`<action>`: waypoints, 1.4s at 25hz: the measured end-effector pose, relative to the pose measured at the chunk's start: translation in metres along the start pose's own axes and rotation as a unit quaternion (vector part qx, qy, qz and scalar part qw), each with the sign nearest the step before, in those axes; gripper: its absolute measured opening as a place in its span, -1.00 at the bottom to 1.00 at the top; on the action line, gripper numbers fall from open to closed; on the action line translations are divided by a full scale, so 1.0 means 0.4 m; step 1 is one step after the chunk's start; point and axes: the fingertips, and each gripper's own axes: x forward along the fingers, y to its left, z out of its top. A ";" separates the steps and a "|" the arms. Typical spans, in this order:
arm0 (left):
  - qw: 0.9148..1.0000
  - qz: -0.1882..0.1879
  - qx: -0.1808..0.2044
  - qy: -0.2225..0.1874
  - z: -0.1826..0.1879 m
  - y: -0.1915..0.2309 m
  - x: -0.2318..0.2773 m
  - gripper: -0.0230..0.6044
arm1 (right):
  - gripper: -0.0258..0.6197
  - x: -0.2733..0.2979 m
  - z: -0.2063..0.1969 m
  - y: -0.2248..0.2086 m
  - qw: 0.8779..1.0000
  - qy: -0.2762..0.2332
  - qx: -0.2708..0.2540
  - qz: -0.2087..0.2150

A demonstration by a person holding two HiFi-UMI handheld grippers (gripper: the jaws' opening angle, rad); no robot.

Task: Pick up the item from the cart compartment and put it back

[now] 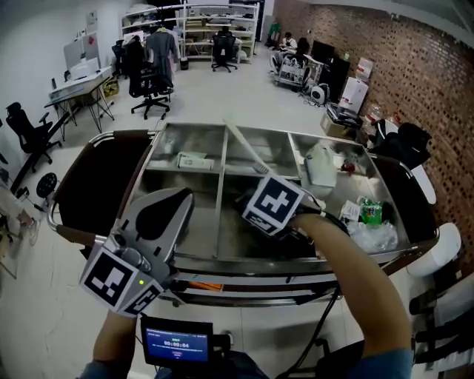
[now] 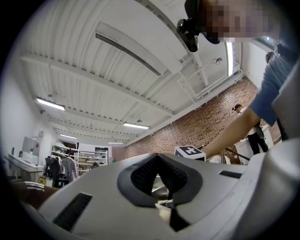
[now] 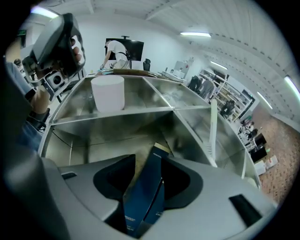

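Right gripper (image 3: 146,161) stood with jaws apart around the dark blue box (image 3: 143,197), lower centre, inside the cart's middle compartment (image 3: 117,129). Left gripper (image 2: 158,159) was closed and empty. The unclamped, leaning box could topple or snag a jaw on withdrawal.

Brick wall (image 1: 370,37) on R, pale floor (image 1: 222,96), black office chairs (image 1: 150,87), shelving (image 1: 200,18) at back, strip lights (image 2: 49,104) overhead.
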 end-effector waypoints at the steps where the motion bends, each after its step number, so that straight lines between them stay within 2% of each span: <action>1: 1.000 0.005 0.000 0.001 -0.002 0.005 0.000 -0.89 | -0.35 0.011 -0.006 -0.006 1.000 0.012 0.004 0.006; 5: 1.000 0.020 0.003 0.005 -0.008 0.022 -0.003 -0.89 | -0.35 0.043 -0.027 -0.026 0.998 0.036 0.034 0.031; 9: 1.000 0.028 0.008 0.006 -0.004 0.033 -0.003 -0.89 | -0.35 0.049 -0.032 -0.032 0.994 0.033 0.080 0.059; 12: 0.999 0.031 0.008 0.008 -0.007 0.032 0.000 -0.89 | -0.35 0.050 -0.033 -0.033 0.993 0.033 0.097 0.065; 16: 1.000 0.029 0.008 0.009 -0.006 0.027 0.005 -0.89 | -0.35 0.051 -0.032 -0.033 0.993 0.038 0.093 0.056; 18: 1.000 0.029 0.009 0.007 -0.001 0.028 0.006 -0.89 | -0.24 0.055 -0.033 -0.032 0.995 0.044 0.078 0.044; 21: 1.000 0.030 0.010 0.004 0.003 0.030 0.004 -0.89 | -0.23 0.067 -0.040 -0.027 0.995 0.057 0.068 0.039; 27: 1.000 0.029 0.010 0.006 0.001 0.036 0.001 -0.89 | -0.31 0.071 -0.049 -0.022 0.991 0.063 0.102 0.055; 35: 1.000 0.024 0.002 0.013 -0.017 0.039 -0.004 -0.89 | -0.33 0.067 -0.046 -0.022 0.991 0.055 0.111 0.045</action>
